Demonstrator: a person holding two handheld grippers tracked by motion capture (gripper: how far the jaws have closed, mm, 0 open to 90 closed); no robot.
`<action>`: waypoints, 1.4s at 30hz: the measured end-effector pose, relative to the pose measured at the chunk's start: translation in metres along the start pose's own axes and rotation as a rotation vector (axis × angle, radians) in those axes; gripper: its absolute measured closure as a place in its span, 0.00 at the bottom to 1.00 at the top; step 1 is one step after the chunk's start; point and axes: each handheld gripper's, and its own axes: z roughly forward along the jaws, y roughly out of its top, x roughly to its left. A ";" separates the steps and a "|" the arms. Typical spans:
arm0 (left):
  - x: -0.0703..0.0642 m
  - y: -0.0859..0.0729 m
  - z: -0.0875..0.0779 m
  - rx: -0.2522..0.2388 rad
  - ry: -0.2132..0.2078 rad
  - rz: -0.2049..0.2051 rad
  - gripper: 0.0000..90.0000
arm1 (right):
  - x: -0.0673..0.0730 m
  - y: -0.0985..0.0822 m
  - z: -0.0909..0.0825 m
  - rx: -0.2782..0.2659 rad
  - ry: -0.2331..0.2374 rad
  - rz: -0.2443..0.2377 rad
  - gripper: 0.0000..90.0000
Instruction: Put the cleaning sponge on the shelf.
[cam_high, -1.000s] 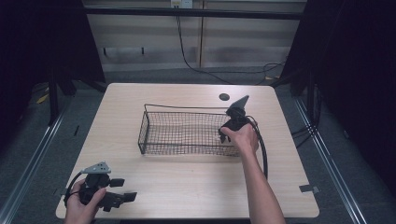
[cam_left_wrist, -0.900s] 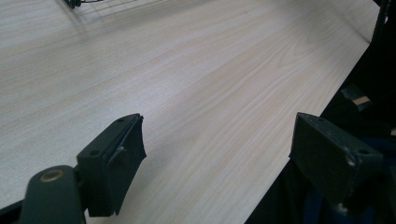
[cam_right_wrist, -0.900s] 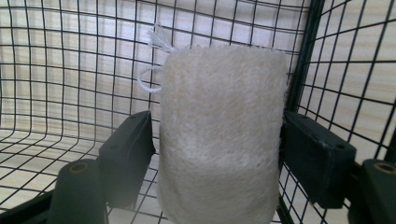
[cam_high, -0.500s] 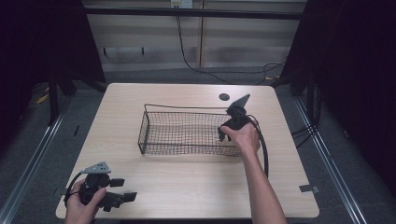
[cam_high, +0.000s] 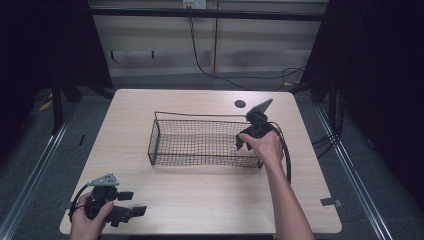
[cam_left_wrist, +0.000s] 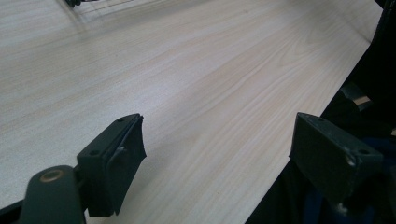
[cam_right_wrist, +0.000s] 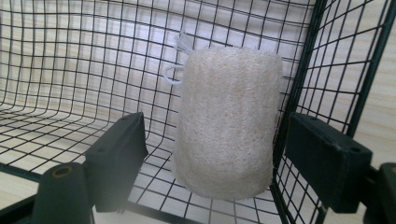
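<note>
Right gripper (cam_right_wrist: 212, 161): jaws have just been opening, apart around the loofah (cam_right_wrist: 229, 121) in the wire basket (cam_right_wrist: 70, 70); I should lift straight out, clear of the mesh.

Pale loofah sponge (cam_right_wrist: 229, 121) stands upright, seemingly against the wire basket's (cam_right_wrist: 70, 70) corner.

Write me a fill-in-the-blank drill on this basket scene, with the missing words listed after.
1. The pale loofah sponge lies inside the wire ____.
2. The right gripper has just been opening; its jaws stand ____, clear of the loofah sponge between them.
3. The left gripper rests open over the bare wooden ____.
4. A white string ____ sits at the sponge's far end.

Missing words: basket; open; table; loop
</note>
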 end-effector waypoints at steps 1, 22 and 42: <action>0.000 0.000 0.000 0.000 0.000 0.000 0.19 | 0.000 0.000 -0.001 0.000 0.000 -0.005 0.21; 0.000 0.000 0.001 0.002 -0.004 0.000 0.19 | 0.001 -0.020 -0.027 -0.089 0.121 -0.149 0.25; 0.000 0.000 0.001 0.008 -0.001 0.004 0.19 | 0.000 -0.053 -0.033 -0.203 0.227 -0.219 0.30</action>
